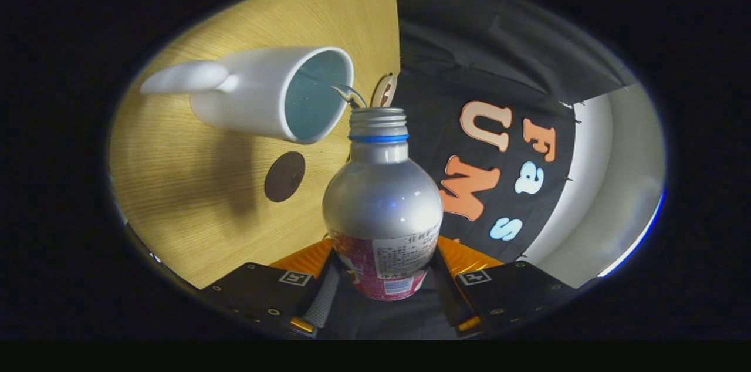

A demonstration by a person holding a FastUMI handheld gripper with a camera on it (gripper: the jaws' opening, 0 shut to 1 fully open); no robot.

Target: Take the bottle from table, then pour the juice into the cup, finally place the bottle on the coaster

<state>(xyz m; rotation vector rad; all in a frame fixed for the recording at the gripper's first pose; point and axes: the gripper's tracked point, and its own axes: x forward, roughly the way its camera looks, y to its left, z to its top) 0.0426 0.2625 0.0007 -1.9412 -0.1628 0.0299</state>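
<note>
The only print worth noting sits on the bottle: a pale label panel on its pink and red wrap, filled with rows of tiny characters too small to make out. The gripper clamps that wrapped lower part, one finger pressing each side. Each finger mount carries a small square black-and-white marker, one on the left and one on the right, patterns rather than words.

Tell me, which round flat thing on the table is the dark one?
The dark brown coaster, lying on the wooden table below the white cup. The other round piece is pale, beyond the bottle clamped between the gripper fingers.
</note>
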